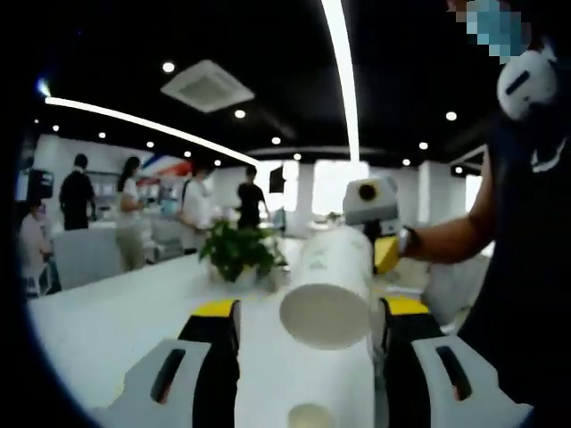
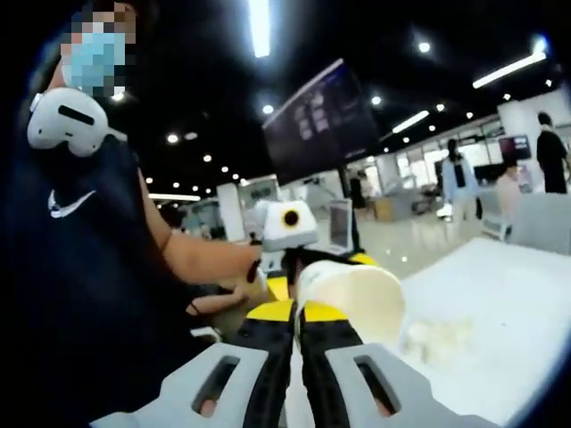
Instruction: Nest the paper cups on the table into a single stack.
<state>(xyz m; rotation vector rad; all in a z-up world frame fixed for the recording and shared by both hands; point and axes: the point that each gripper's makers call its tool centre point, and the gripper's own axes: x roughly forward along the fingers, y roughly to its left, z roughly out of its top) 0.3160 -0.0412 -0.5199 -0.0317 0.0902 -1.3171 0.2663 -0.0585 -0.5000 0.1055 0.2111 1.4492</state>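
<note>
White tabletop (image 1: 116,330) runs under both views, in an open office with a dark ceiling and strip lights. Nearest in the left gripper view, my left gripper (image 1: 308,357) has its jaws set wide apart with a paper cup (image 1: 332,290) lying sideways between them, base toward the camera; whether the jaws actually press its sides I cannot tell. A second, smaller round cup end (image 1: 310,416) sits at the bottom edge just below it. Beyond the cup, my right gripper (image 1: 385,254) meets its far end. In the right gripper view that gripper (image 2: 298,308) has its jaws nearly together, pinching the rim of the same cup (image 2: 357,294), whose white side extends right of the yellow jaw tips; the left gripper's camera head faces back from just behind. A blurred pale cluster (image 2: 437,341) lies on the table to the right, not identifiable. Farther off in the left gripper view stands a potted plant (image 1: 236,250) on the table, then several people (image 1: 129,209) standing. A dark monitor (image 2: 321,120) hangs in the right gripper view.
</note>
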